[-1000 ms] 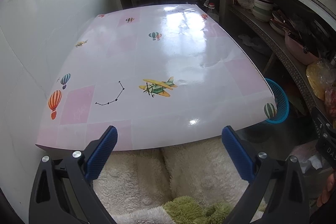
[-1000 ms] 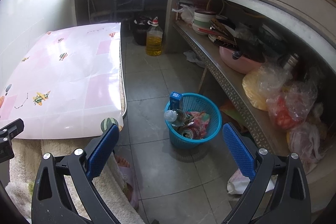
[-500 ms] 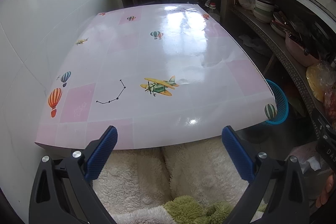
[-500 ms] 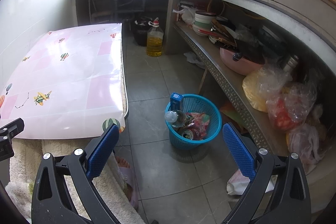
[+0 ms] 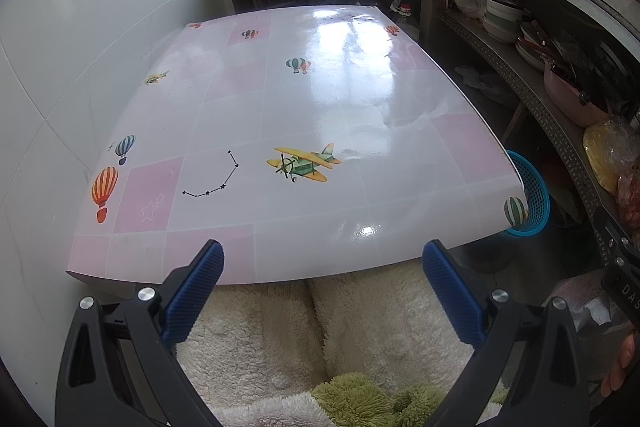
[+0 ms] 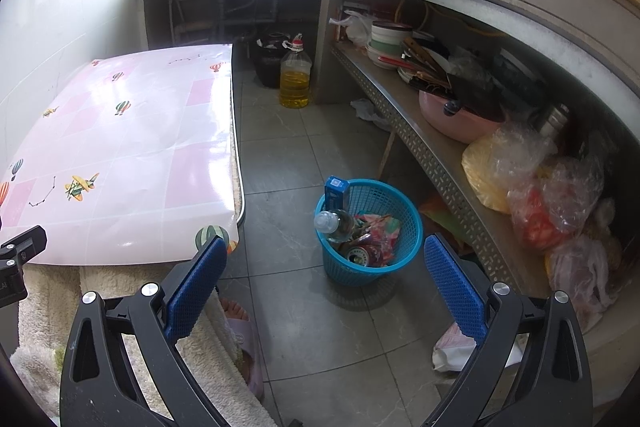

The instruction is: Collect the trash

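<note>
Both jaws wide, empty. Surface (image 5: 304, 115) ahead of left gripper (image 5: 322, 269) bare. Blue basket (image 6: 372, 267) between right gripper (image 6: 324, 265) jaws, full; likely final check.

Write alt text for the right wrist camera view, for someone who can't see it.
An open, empty right gripper points at a blue basket on the grey floor, holding a bottle, a can and wrappers. A table with a pink cover sits left; a cluttered shelf runs along the right.
</note>
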`<act>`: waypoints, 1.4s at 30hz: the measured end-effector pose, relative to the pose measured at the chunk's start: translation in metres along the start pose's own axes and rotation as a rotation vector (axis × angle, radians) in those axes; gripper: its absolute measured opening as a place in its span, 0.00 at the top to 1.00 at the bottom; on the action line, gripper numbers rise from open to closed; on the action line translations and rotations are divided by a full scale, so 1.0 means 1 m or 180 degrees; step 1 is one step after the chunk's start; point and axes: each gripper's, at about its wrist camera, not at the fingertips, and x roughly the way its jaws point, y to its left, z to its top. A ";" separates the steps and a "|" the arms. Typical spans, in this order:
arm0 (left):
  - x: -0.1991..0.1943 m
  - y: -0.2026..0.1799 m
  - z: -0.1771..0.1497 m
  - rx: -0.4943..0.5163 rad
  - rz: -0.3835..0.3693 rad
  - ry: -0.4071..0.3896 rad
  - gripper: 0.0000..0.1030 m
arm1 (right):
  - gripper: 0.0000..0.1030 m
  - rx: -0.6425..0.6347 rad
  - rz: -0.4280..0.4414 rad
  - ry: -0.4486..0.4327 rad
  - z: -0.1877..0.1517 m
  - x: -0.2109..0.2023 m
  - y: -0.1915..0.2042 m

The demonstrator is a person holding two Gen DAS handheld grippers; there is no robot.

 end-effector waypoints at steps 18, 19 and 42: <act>0.000 0.000 0.000 -0.0006 -0.0004 0.0011 0.05 | 0.08 0.0019 0.0012 0.0013 -0.001 0.000 0.001; 0.000 0.000 0.000 -0.0008 -0.0004 0.0011 0.05 | 0.08 0.0022 0.0015 0.0012 -0.001 0.000 0.001; -0.002 0.001 0.002 -0.0059 -0.0025 0.0038 0.05 | 0.08 0.0040 0.0011 0.0011 -0.003 0.001 0.001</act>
